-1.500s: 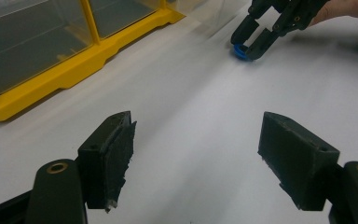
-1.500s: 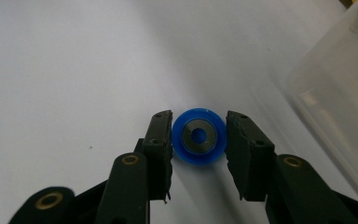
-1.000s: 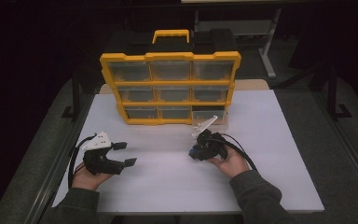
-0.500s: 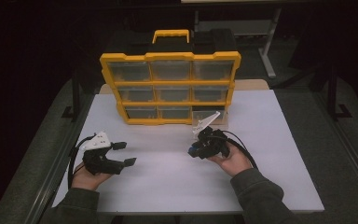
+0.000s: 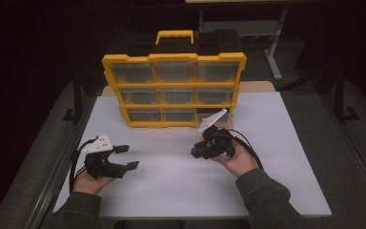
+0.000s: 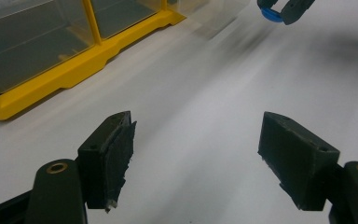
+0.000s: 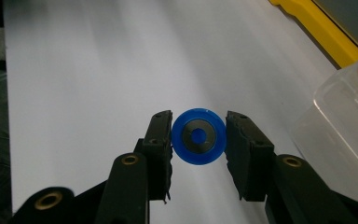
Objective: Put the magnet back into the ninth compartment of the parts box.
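A small blue round disc (image 7: 198, 136) with a dark centre sits between the pads of my right gripper (image 7: 198, 140), which is shut on its rim and holds it above the white table (image 7: 98, 84). In the high view the right gripper (image 5: 198, 150) hangs a little in front of the yellow organizer (image 5: 171, 90), near its lower right corner, with the blue disc (image 5: 198, 153) at its tip. My left gripper (image 5: 128, 157) rests low at the table's left with its jaws wide apart. Nothing lies between them in the left gripper view (image 6: 196, 149).
The yellow organizer (image 6: 74, 70) has a top handle (image 5: 175, 36) and rows of clear drawers. A clear drawer (image 7: 345, 121) stands on the table by its lower right corner, close to my right gripper. White table surface (image 5: 171, 181) stretches between and in front of both hands.
My right gripper has risen a little with the blue disc still in it. The left gripper has stayed where it was.
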`<state>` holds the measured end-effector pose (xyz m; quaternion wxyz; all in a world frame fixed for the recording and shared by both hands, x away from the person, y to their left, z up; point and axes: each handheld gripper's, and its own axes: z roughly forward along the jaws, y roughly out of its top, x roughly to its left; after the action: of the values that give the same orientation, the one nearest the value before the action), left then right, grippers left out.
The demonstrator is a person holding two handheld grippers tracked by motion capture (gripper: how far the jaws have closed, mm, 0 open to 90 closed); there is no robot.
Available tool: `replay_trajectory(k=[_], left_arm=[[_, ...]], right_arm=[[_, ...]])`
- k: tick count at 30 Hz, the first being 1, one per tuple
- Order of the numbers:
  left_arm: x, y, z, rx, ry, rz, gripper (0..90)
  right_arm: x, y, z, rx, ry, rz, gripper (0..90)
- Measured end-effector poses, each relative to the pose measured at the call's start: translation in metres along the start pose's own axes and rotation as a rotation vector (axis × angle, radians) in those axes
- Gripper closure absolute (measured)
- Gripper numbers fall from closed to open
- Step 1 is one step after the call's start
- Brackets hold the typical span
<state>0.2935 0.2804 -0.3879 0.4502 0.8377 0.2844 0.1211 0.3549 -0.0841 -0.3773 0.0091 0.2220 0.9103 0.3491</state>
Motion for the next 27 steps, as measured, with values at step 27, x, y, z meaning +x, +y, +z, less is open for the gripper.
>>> replay_trajectory(k=[27], left_arm=[[0.001,0.000,-0.001,0.000,0.006,-0.001,25.6]], right_arm=[[-0.010,0.024,-0.036,-0.057,0.011,-0.021,61.1]])
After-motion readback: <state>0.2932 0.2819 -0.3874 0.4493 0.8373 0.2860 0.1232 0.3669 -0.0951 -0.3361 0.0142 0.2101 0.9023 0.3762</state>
